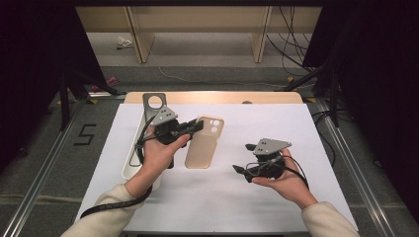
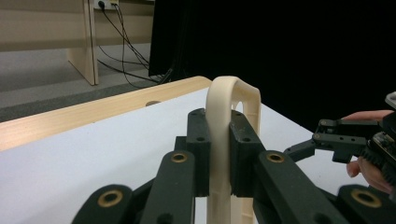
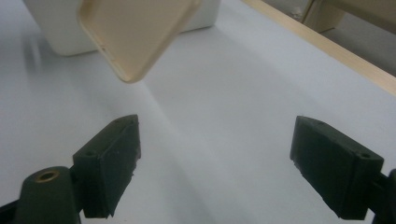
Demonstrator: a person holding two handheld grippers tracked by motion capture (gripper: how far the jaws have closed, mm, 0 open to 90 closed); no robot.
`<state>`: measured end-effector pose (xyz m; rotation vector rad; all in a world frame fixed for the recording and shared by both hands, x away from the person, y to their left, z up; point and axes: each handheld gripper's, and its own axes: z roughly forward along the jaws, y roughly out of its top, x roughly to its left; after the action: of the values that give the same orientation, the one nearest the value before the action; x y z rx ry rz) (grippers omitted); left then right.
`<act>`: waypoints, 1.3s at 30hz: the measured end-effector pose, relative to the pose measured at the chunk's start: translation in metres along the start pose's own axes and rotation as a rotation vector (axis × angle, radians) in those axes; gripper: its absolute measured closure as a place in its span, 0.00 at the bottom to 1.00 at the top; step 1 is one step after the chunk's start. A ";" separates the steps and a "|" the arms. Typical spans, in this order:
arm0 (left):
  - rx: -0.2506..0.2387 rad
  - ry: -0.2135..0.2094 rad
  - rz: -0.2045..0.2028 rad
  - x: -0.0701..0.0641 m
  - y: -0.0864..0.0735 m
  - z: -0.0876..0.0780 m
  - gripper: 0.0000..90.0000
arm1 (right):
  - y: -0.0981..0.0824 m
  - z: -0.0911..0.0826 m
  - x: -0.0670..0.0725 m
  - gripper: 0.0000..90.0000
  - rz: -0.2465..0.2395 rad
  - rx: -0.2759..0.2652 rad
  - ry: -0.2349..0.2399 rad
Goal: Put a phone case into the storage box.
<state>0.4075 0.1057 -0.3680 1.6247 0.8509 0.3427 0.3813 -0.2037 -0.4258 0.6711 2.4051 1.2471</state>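
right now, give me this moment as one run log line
left gripper: shut on phone case, held above table | right gripper: open, nothing between jaws | white tray: on table behind left hand

In the left gripper view, the phone case [image 2: 233, 100] runs off the bottom edge, its middle hidden between the jaws. In the right gripper view, its upper part and the white tray [image 3: 56, 42] are cut by the top edge.

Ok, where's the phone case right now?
In the high view the phone case sits left of centre, clamped at one edge by the left gripper, beside the white tray; the open right gripper is apart on the right.
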 end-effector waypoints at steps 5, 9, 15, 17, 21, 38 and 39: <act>-0.013 0.002 0.003 0.000 0.000 -0.004 0.90 | -0.006 -0.004 -0.005 0.19 0.028 -0.007 -0.035; -0.019 0.000 0.008 0.001 0.000 -0.008 0.90 | -0.008 -0.007 -0.007 0.18 0.043 -0.019 -0.044; -0.021 -0.001 -0.005 0.005 -0.002 -0.012 0.90 | -0.012 -0.014 -0.011 0.18 0.073 -0.030 -0.061; -0.021 0.002 -0.003 0.006 -0.002 -0.014 0.90 | -0.013 -0.015 -0.011 0.18 0.078 -0.034 -0.065; -0.024 0.007 0.002 0.006 -0.001 -0.016 0.90 | -0.014 -0.017 -0.012 0.18 0.086 -0.038 -0.069; -0.081 0.045 0.001 0.020 0.014 -0.035 0.90 | -0.022 -0.031 -0.012 0.18 0.125 -0.057 -0.097; -0.084 0.049 0.003 0.020 0.014 -0.036 0.90 | -0.023 -0.032 -0.012 0.18 0.125 -0.059 -0.099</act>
<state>0.4036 0.1452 -0.3503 1.5454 0.8601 0.4157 0.3695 -0.2436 -0.4262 0.8560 2.2671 1.2963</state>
